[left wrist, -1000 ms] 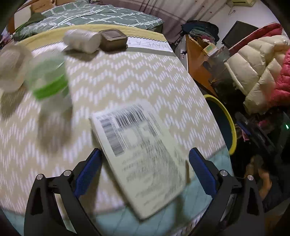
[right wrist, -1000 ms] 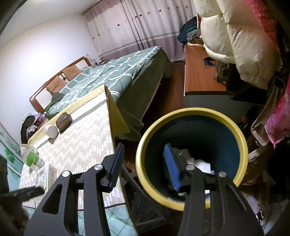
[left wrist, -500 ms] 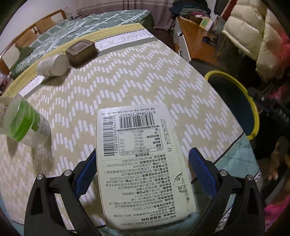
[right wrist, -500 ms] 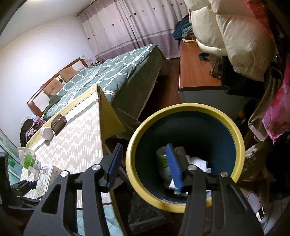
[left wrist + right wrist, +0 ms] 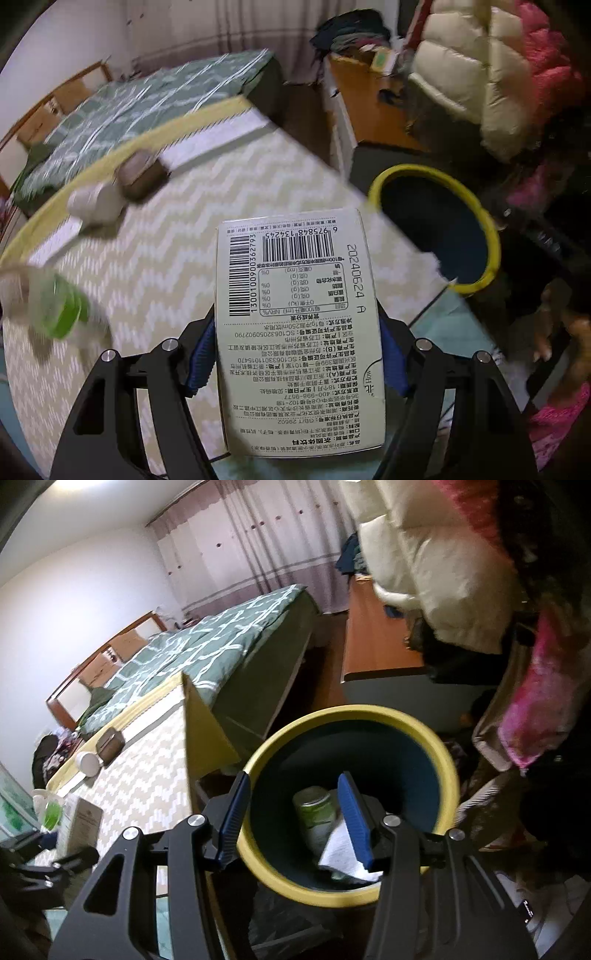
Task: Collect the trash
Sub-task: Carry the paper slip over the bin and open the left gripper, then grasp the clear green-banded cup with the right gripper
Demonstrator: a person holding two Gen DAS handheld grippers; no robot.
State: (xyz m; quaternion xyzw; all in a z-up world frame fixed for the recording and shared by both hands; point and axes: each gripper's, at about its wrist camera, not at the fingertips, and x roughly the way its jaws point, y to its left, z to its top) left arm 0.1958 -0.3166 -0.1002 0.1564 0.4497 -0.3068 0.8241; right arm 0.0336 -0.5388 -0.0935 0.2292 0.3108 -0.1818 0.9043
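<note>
Left wrist view
- Left tool (image 5: pixel 295 354): closing on the carton (image 5: pixel 295 332); both blue pads are seen at the carton's long sides, and it is judged gripped.
- Carton: printed face up with barcodes at the far end, raised above the worktop (image 5: pixel 177 251) rather than lying flat on it.
- Bin (image 5: pixel 436 225): yellow-rimmed, dark inside, standing beyond the worktop's right edge, near the carton's far corner.
- Other items: a green-banded cup (image 5: pixel 55 310) at the left, blurred; a white jar (image 5: pixel 96 203) and a brown case (image 5: pixel 142 175) touching at the far side.
- Step in hand: carrying the carton to the bin, as judged.
- Advice: the grip should be kept square on the long sides; release is best made only once the carton is over the bin's mouth, clear of the rim.
- Change from earlier frame: the carton lay flat between wide-set pads; it is now clasped and lifted, and the bin fills more of the view.

Right wrist view
- Right tool (image 5: pixel 295 812): about half open, nothing between its pads, held over the bin (image 5: pixel 447 771).
- Bin contents: a green-labelled can (image 5: pixel 314 812) and white paper (image 5: pixel 340 849).
- Carton (image 5: pixel 83 821): seen at the left, at the worktop's near end, in the left tool.
- Advice: the right tool is best kept aside of the bin's mouth.
- Change from earlier frame: the can shows more fully.
</note>
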